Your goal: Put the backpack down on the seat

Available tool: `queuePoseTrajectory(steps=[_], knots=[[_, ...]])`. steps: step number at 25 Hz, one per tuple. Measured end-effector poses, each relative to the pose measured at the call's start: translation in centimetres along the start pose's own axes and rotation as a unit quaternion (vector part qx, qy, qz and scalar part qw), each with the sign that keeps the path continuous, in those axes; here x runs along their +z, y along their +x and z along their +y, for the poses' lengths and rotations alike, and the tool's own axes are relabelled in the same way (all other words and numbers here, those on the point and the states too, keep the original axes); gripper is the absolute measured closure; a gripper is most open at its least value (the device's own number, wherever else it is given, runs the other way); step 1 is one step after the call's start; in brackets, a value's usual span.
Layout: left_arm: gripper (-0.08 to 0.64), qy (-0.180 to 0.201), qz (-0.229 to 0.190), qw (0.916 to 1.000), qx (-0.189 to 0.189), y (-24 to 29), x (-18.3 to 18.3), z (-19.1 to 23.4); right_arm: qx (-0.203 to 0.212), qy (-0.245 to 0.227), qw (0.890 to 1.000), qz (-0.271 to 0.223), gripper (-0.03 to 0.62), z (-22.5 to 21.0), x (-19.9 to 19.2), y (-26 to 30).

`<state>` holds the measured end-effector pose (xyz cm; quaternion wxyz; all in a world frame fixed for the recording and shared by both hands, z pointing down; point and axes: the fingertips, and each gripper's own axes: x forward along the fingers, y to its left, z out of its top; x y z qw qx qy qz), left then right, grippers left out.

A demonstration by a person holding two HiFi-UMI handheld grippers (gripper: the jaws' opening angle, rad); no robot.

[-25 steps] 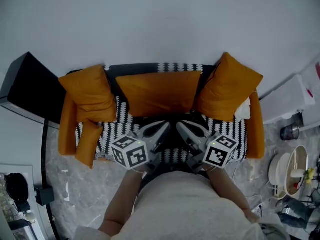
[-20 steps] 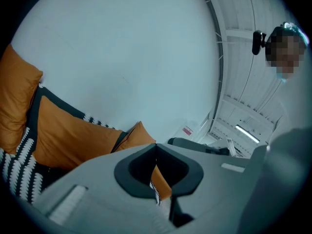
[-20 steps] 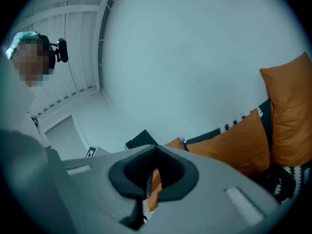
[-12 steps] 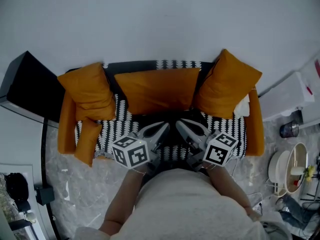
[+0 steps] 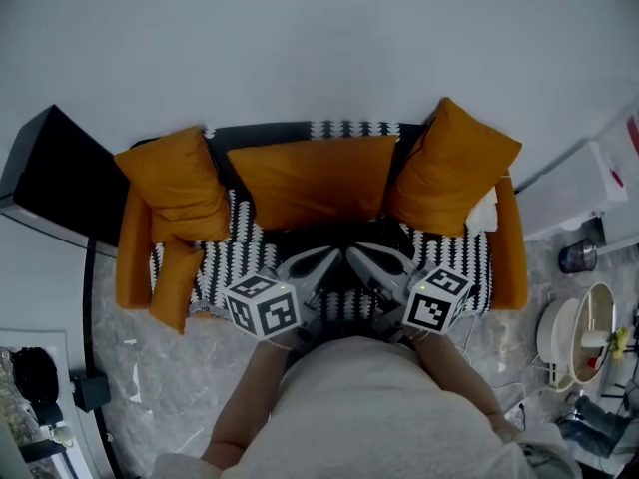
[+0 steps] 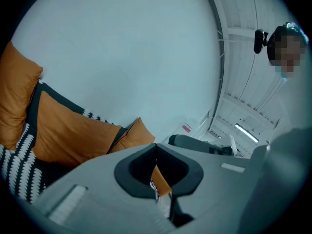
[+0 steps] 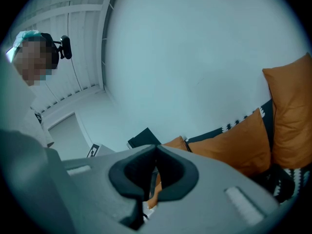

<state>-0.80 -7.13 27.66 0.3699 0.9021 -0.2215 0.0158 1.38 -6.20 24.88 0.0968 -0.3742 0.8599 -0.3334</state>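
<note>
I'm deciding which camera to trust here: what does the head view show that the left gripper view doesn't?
Only the head view: the black box and the marbled floor. Only the left gripper view: a close look at the left gripper, shut on nothing, and a ceiling light strip. Both: the orange cushions, the patterned sofa cover and the white wall.

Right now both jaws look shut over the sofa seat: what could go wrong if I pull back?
1. The left gripper and right gripper point tip to tip, jaws shut and empty. A careless pull could knock them together.
2. The dark shape on the seat, probably the backpack, is partly hidden by them, so I cannot confirm it rests steadily. It might slump.
3. The clutter on the floor at the right could trip a backward step.
</note>
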Motion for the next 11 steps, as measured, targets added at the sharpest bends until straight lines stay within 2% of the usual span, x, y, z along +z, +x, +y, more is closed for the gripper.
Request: queuePoseTrajectory(steps=[11], knots=[[0.554,0.023,0.015,0.9996,0.009,0.32,-0.15,0.01,-0.007,0.01,1.0,0.016,0.589,-0.98,-0.76,-0.09]])
